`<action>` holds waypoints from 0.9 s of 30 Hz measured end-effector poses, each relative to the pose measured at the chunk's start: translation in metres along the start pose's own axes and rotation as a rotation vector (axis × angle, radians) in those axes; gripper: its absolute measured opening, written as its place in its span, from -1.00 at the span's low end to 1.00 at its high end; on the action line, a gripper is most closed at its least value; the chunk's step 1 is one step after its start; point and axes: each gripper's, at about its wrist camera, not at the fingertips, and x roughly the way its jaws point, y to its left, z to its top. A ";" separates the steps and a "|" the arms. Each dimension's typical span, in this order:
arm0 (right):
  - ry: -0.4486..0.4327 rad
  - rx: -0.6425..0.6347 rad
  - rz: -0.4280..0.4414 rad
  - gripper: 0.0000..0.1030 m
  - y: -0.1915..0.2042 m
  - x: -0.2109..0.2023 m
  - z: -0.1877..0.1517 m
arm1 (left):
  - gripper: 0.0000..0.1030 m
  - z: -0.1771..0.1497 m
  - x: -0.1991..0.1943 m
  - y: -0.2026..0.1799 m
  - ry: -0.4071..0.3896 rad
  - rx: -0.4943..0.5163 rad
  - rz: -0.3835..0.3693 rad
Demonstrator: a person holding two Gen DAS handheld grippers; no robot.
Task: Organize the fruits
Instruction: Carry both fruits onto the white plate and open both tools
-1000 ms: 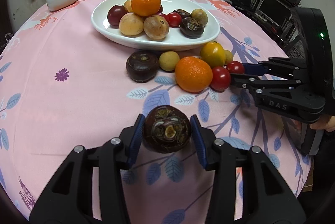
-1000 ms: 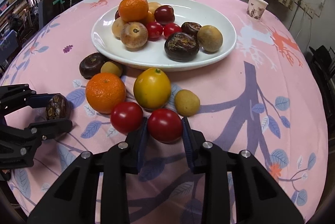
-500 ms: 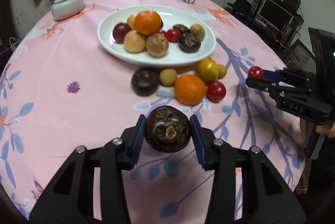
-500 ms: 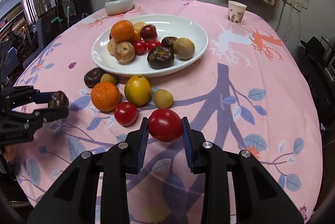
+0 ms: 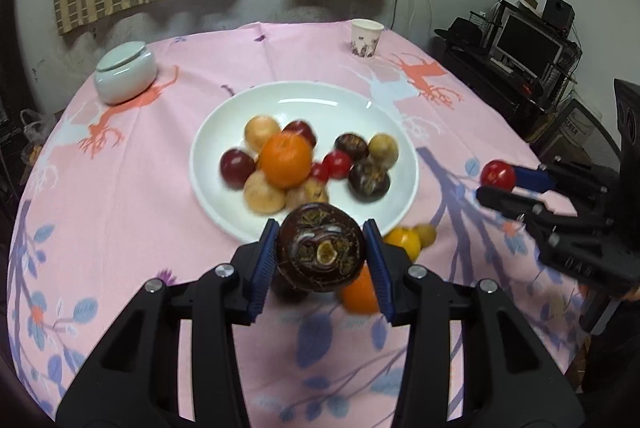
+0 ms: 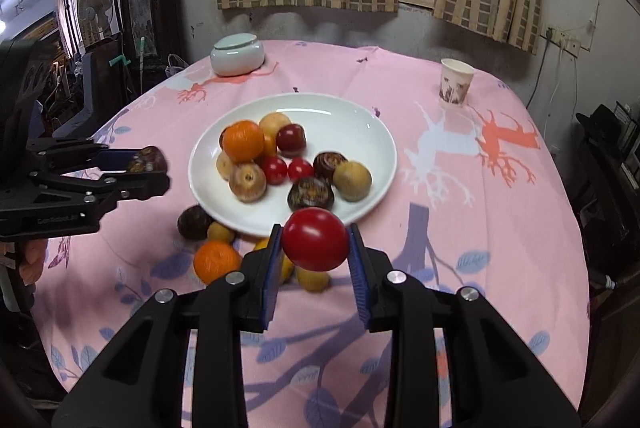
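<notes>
My left gripper (image 5: 321, 256) is shut on a dark purple mangosteen (image 5: 321, 251) and holds it in the air just in front of the white plate (image 5: 224, 211). My right gripper (image 6: 315, 246) is shut on a red tomato (image 6: 315, 239), also raised before the plate (image 6: 372, 143). The plate holds an orange (image 5: 285, 159), tomatoes, mangosteens and brown fruits. Each gripper shows in the other's view: the right gripper (image 5: 494, 183) at the right, the left gripper (image 6: 150, 169) at the left.
Loose fruits lie on the pink cloth in front of the plate: an orange (image 6: 216, 260), a mangosteen (image 6: 194, 222), a yellow fruit (image 5: 402, 241). A white lidded jar (image 5: 125, 72) stands back left, a paper cup (image 5: 366, 37) back right. A desk with a monitor (image 5: 524, 47) stands beyond the table's right edge.
Both grippers have lifted their fruit off the cloth and risen, and both views now tilt up to show the plate, wall and curtains.
</notes>
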 end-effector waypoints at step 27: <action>0.087 -0.006 0.060 -0.31 0.004 0.118 0.042 | 0.31 0.091 0.123 0.004 0.108 -0.097 0.001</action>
